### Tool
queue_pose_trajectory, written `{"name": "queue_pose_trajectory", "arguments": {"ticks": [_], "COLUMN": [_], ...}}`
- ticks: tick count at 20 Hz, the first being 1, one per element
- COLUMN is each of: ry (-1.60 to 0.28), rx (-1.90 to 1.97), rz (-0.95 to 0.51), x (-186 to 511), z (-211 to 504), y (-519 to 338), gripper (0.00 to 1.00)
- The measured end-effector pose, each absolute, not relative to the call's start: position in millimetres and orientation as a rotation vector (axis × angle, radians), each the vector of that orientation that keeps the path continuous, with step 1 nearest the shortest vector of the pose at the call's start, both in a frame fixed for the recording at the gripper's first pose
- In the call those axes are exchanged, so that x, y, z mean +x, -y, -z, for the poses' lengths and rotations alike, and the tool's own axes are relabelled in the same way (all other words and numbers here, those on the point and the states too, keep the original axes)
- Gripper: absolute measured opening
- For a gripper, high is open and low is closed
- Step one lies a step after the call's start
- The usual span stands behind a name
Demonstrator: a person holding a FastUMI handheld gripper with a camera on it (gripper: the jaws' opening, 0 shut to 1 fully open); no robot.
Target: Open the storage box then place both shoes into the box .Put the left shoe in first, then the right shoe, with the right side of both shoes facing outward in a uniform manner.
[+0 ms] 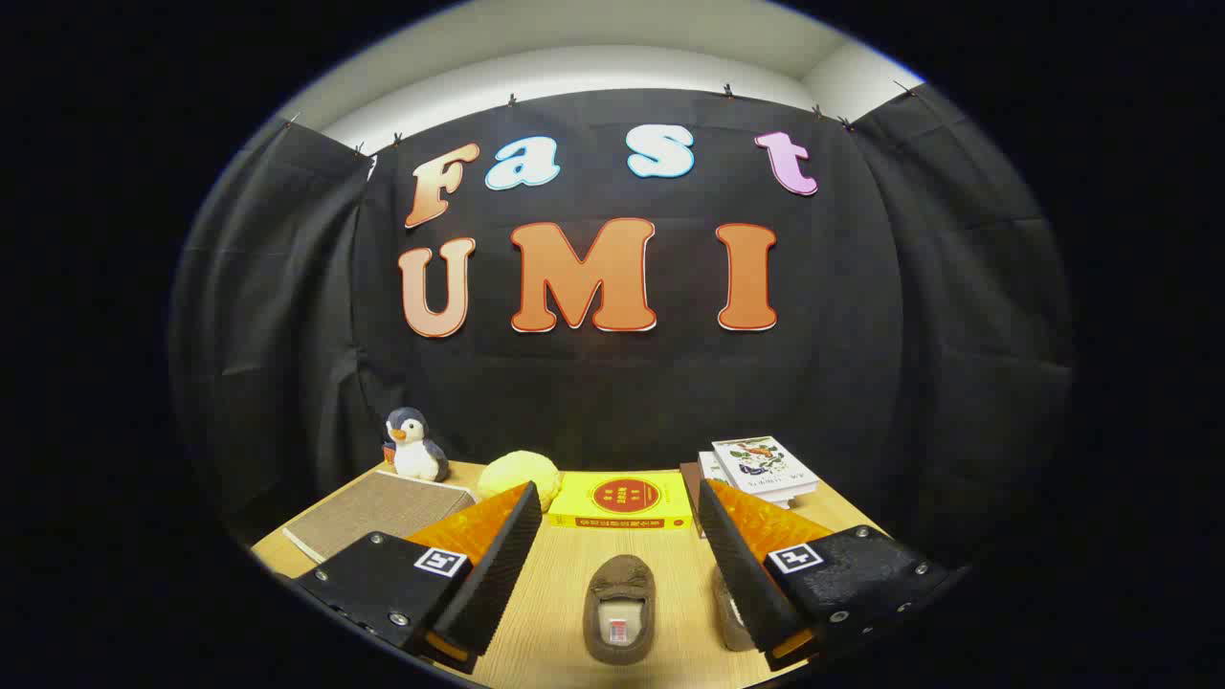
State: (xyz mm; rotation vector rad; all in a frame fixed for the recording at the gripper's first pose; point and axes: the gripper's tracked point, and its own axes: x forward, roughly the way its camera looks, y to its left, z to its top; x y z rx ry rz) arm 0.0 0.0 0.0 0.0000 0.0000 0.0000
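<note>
Brown slipper [619, 610], a soft moccasin-style shoe with a suede-like upper and a pale lining bearing a small label, is seen lying on the wooden table [574, 593] between the two fingers, toe pointed away from them. The gripper [617, 584] is held wide open, and nothing is grasped; ridged pads are seen on the inner faces of its fingers. A second shoe [729, 612] is partly hidden behind the right finger, just beside the first. Beyond the fingertips, a flat yellow box [622, 502] with a red round emblem is laid on the table. A rounded yellow plush [522, 474] and a penguin toy [413, 445] are set to its left, near a woven grey-brown mat [368, 512]. Stacked books [766, 469] are placed to its right.
</note>
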Motion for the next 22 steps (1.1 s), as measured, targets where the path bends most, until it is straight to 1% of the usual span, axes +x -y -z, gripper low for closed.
{"name": "queue_pose_trajectory", "arguments": {"ticks": [5, 16, 22], "ry": [-0.026, -0.035, -0.104], "rx": [0.06, 0.045, 0.107], "rz": [-0.049, -0.041, -0.102], "x": [13, 20, 21], "z": [6, 9, 37], "y": [-3, 11, -4], "gripper": [0.99, 0.98, 0.98]}}
